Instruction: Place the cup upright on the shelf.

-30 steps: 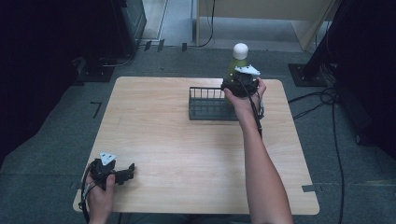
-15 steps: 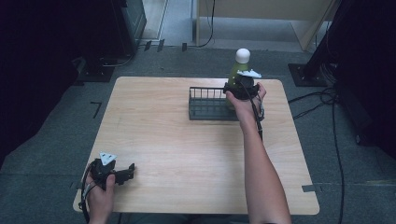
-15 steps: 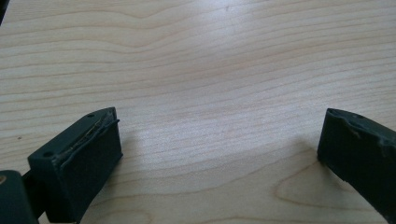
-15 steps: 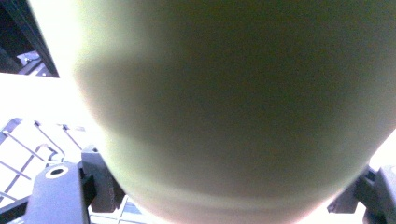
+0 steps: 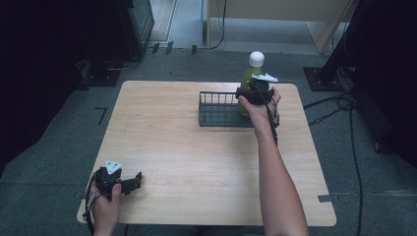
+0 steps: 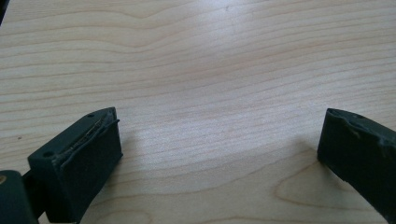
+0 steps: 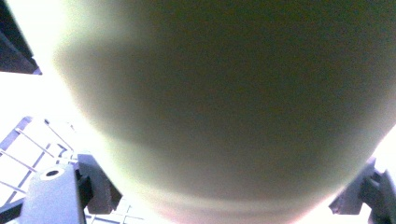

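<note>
A green bottle (image 5: 246, 76) with a white cap (image 5: 256, 59) stands upright over the right end of a dark wire basket (image 5: 219, 110) at the back of the wooden table (image 5: 196, 162). My right gripper (image 5: 253, 93) is shut on the bottle's body. In the right gripper view the bottle (image 7: 224, 93) sits between both fingers (image 7: 100, 186), with basket wires (image 7: 28, 140) below at the left. Whether the bottle's base touches the basket floor is hidden. My left gripper (image 5: 136, 180) rests at the table's front left corner. It is open (image 6: 219, 126) over bare wood with nothing between its fingers.
Cables (image 5: 344, 103) trail on the grey floor to the right of the table. Dark equipment (image 5: 133, 19) stands behind the table's far left. A strip of tape (image 5: 327, 198) sits at the table's front right edge.
The right gripper and the bottle have sunk slightly toward the basket. The left gripper has not moved.
</note>
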`<state>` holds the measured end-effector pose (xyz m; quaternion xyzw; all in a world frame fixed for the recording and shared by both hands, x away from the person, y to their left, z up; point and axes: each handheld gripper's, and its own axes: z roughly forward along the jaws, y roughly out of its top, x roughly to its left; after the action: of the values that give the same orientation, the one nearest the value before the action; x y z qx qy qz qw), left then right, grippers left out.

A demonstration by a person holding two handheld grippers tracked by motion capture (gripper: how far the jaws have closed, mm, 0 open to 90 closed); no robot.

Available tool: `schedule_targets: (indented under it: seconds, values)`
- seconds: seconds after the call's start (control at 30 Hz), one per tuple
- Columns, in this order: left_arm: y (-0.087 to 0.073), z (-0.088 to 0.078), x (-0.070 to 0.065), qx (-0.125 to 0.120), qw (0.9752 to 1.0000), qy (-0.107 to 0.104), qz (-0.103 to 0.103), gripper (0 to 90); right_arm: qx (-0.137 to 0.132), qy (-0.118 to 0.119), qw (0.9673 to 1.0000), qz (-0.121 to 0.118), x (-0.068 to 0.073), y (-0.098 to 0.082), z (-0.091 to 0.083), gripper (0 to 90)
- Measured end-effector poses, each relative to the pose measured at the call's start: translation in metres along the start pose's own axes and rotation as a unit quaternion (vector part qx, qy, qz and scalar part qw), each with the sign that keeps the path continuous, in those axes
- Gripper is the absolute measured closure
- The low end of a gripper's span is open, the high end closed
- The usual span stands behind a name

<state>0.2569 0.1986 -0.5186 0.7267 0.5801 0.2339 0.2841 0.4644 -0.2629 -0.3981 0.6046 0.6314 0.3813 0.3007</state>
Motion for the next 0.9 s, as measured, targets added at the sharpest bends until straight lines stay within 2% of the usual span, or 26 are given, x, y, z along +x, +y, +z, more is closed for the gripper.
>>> schedule_targets:
  seconds: [0.3,0.53,0.9]
  values:
    - [0.0,0.0,0.0,0.0,1.0,0.0,0.0,0.0,0.006,0.0,1.0,-0.002,-0.004,-0.001,-0.004,10.5]
    - [0.0,0.0,0.0,0.0,1.0,0.0,0.0,0.0,0.007,0.013,0.9999,-0.007,-0.005,-0.003,-0.011,8.6]
    - [0.0,0.0,0.0,0.0,1.0,0.0,0.0,0.0,-0.006,0.019,0.9997,-0.016,-0.013,-0.01,-0.037,7.8]
